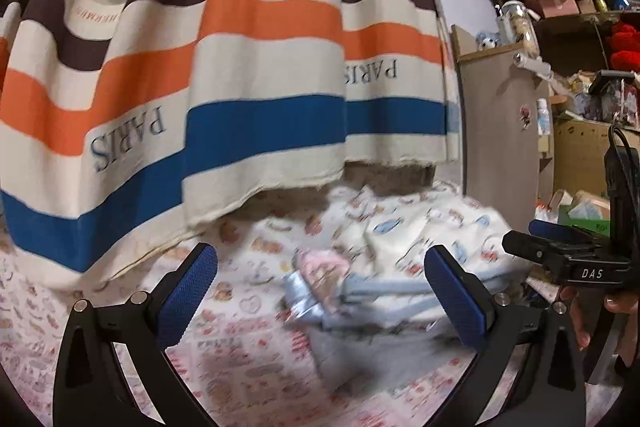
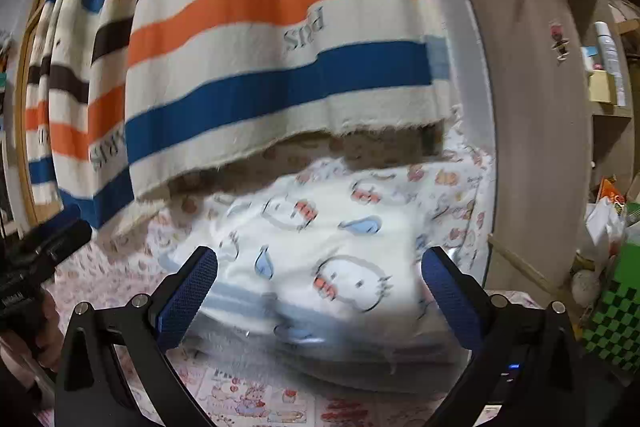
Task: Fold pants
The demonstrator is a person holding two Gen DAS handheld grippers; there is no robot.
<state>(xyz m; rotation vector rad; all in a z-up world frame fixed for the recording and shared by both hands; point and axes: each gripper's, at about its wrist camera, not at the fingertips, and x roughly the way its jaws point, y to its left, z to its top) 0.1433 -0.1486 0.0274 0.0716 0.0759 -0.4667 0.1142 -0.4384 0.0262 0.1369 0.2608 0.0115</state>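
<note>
White pants (image 2: 320, 259) printed with cat faces and blue drops lie crumpled on the patterned bed sheet (image 2: 248, 399). In the left wrist view the pants (image 1: 404, 247) lie ahead and to the right, blurred, with a pale blue striped band toward me. My left gripper (image 1: 320, 291) is open and empty, just short of the pants. My right gripper (image 2: 320, 291) is open and empty, with the pants' blue-striped edge between and just beyond its blue pads (image 2: 188, 299). The right gripper also shows in the left wrist view (image 1: 560, 251), held by a hand at the right edge.
A striped orange, blue and brown curtain (image 1: 240, 67) hangs over the far side of the bed. A wooden cabinet (image 2: 536, 107) stands at the right, with cluttered shelves (image 1: 580, 27) and boxes beyond it. The left gripper's body (image 2: 36, 255) shows at the right wrist view's left edge.
</note>
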